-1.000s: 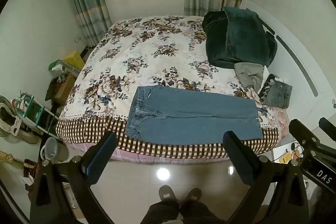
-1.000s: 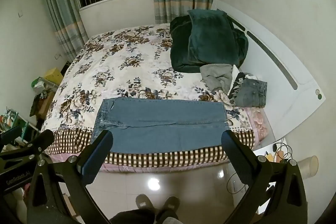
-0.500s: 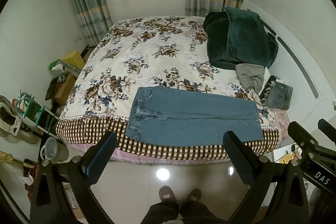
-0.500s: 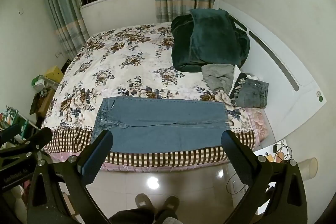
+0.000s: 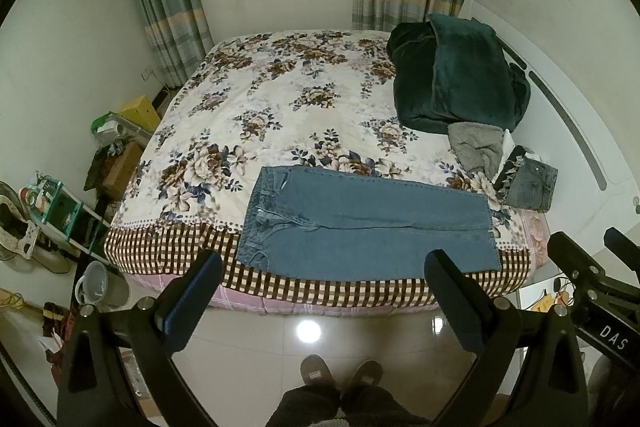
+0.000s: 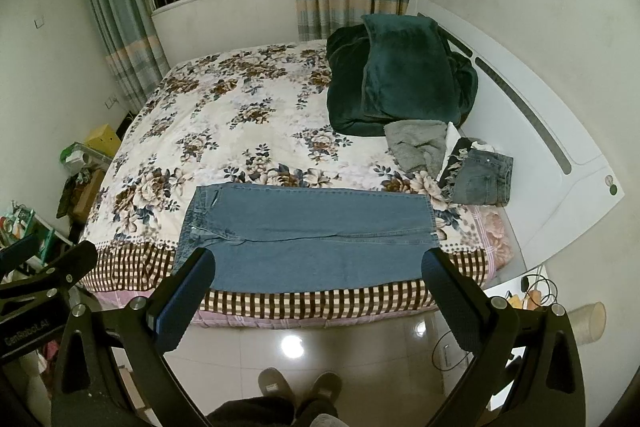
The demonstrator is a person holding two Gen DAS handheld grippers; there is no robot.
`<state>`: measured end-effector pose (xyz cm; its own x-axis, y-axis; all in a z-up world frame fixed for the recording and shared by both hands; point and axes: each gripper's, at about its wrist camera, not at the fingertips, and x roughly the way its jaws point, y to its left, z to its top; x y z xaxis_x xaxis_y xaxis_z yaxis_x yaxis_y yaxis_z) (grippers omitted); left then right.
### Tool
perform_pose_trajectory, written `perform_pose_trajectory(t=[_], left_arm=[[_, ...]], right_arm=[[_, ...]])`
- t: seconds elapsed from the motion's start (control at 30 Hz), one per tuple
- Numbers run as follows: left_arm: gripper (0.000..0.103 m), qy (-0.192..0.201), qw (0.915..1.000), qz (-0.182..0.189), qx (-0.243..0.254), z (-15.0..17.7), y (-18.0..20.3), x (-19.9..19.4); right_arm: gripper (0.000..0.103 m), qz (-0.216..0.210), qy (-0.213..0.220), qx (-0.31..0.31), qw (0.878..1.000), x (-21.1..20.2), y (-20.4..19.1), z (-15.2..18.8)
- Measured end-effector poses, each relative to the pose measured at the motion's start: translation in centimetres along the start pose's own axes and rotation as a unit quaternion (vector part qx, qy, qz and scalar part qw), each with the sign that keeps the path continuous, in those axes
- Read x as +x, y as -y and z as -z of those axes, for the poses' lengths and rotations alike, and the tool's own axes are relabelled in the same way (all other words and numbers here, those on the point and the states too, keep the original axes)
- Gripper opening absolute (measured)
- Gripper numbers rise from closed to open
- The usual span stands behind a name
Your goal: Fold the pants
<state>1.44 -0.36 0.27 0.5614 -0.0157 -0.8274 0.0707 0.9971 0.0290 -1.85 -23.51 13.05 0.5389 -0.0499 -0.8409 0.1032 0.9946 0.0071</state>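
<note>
Blue jeans [image 5: 368,223] lie flat along the near edge of the floral bed [image 5: 280,99], waistband to the left, leg hems to the right. They also show in the right wrist view [image 6: 308,235]. My left gripper [image 5: 322,263] is open and empty, held over the floor well short of the bed. My right gripper [image 6: 318,263] is open and empty too, at a similar distance. The right gripper's body shows at the right edge of the left wrist view [image 5: 592,279].
A dark green blanket [image 5: 456,75], a grey garment [image 5: 476,147] and folded dark jeans [image 5: 528,183] lie at the bed's right end by the white headboard [image 5: 576,131]. Clutter and a shelf [image 5: 60,203] stand left of the bed. My slippered feet [image 5: 340,375] stand on the tiled floor.
Both views have drifted very slightly; the jeans and both open grippers are otherwise as before.
</note>
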Motion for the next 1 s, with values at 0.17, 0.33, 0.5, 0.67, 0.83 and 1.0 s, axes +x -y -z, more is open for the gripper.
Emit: perform_pose_trajectory(t=[0.17,0.33,0.5,0.67,0.83,1.0], left_arm=[[0.103,0.0,1.0,0.0,-0.001,0.06,-0.05,0.0],[0.103,-0.001,1.0,0.0,0.0,0.07,-0.06,0.03],[0.103,-0.001,1.0,0.0,0.0,0.05,-0.11,0.05],[0.103,-0.001,1.0,0.002,-0.001,0.06,-0.18,0.03],[0.103,-0.002,1.0,0.002,-0.001,0.06,-0.2,0.03],[0.103,-0.002,1.0,0.002,-0.001,-0.04,-0.18,0.08]], right_arm=[[0.103,0.0,-0.001,0.001,1.0,0.05,-0.05,-0.12],[0.103,0.0,-0.002,0.0,1.0,0.1,-0.11,-0.21],[0.103,-0.001,-0.003,0.0,1.0,0.15,-0.09,-0.19],[0.103,0.0,-0.004,0.0,1.0,0.16,-0.1,-0.16],[0.103,-0.001,-0.004,0.0,1.0,0.2,-0.12,-0.14],[0.103,-0.001,-0.005,0.0,1.0,0.24,-0.1,-0.13]])
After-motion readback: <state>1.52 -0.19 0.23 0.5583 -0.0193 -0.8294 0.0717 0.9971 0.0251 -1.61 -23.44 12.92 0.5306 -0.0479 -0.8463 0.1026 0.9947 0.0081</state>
